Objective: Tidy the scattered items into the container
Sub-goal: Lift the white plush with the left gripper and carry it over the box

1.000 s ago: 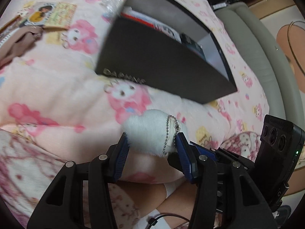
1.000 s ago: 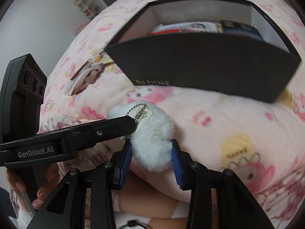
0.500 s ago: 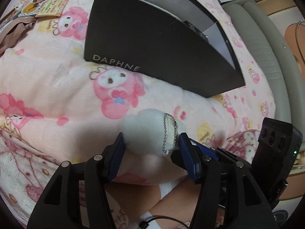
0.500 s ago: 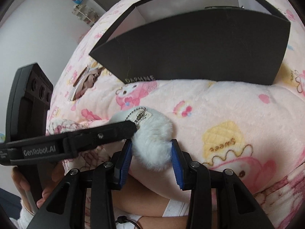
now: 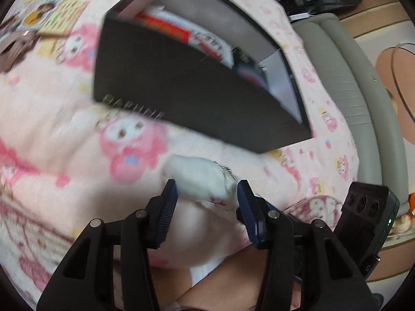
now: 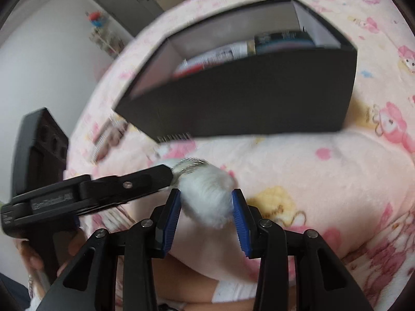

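White, fluffy pompom keychain (image 5: 201, 181) (image 6: 207, 195) with a bead chain sits between the blue pads of both the left gripper (image 5: 207, 194) and right gripper (image 6: 206, 202), each clamped on it, above the pink cartoon-print blanket (image 5: 64, 134), just short of the open black cardboard box (image 5: 186, 88) (image 6: 246, 101).

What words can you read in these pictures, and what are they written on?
Black box, front wall: pale lettering, too blurred to read.
Left gripper, side of its body: white lettering, too blurred to read.
Packets inside the box: print too blurred to read.
Yellow card on the blanket: unreadable.
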